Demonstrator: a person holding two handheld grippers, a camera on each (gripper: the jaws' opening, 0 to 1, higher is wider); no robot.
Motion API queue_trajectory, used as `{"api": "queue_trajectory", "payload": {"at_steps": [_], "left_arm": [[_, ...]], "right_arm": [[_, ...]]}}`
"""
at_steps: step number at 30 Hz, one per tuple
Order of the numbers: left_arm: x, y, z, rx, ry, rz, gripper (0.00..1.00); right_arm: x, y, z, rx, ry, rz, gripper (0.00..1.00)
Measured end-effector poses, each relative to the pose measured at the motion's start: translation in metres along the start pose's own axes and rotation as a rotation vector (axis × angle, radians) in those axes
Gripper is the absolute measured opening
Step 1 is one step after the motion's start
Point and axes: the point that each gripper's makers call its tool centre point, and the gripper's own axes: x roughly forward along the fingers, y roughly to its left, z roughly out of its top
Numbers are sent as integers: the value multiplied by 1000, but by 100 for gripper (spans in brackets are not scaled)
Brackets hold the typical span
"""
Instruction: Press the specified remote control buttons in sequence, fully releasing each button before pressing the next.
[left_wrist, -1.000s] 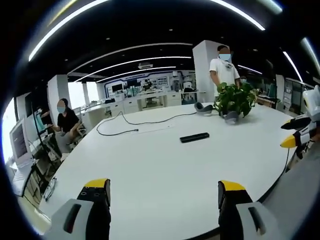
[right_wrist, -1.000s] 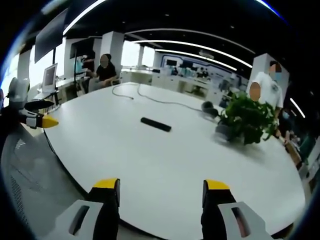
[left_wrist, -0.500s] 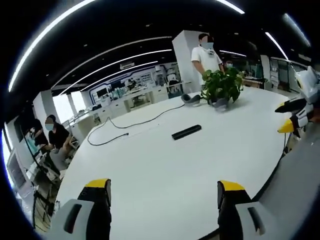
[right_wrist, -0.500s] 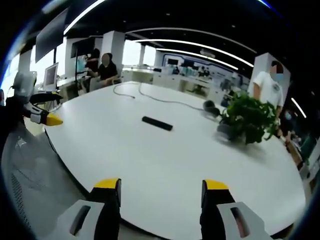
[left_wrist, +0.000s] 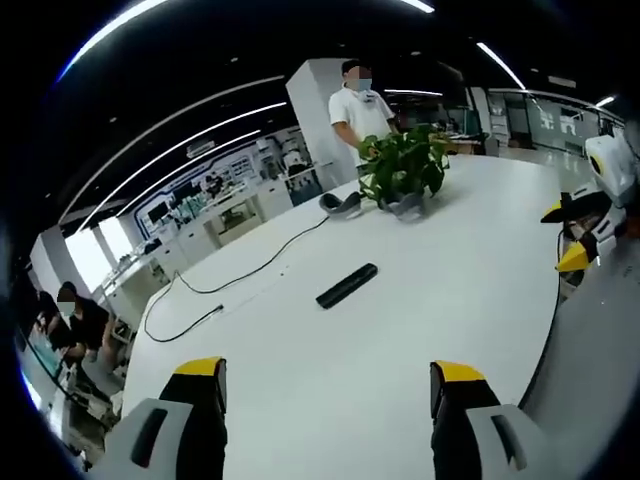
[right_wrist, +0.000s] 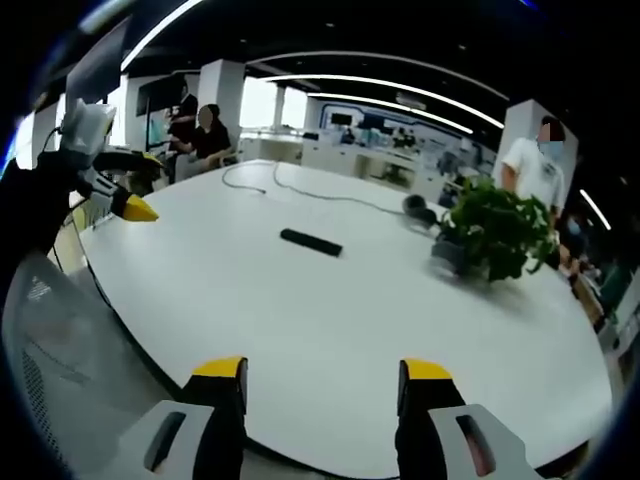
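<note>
jaws of both the left gripper (left_wrist: 325, 385) and right gripper (right_wrist: 323, 380) stand wide apart, holding nothing. slim black rectangular remote control (left_wrist: 347, 285) lies mid-desk, well apart from both. risk: wide jaws may strike neighbouring buttons.

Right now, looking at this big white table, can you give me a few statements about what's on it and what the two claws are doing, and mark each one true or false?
1. The remote control lies flat on the white table, with nothing touching it. True.
2. The left claw is pressing a button on the remote. False: it is open and well short of the remote.
3. A potted plant stands on the table beyond the remote. True.
4. The right claw holds the remote. False: it is open with nothing between its jaws.
5. A dark cable lies on the table. True.
6. The plant stands on top of the remote. False: they are well apart.
</note>
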Motion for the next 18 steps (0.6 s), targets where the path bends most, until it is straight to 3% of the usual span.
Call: {"api": "queue_trajectory", "payload": {"at_steps": [14, 18], "left_arm": [[47, 5, 28, 112, 28, -120, 86], [61, 5, 28, 127, 72, -164, 86]], "right_arm": [[2, 0, -5, -4, 27, 0, 56], [2, 0, -5, -8, 33, -1, 55]]}}
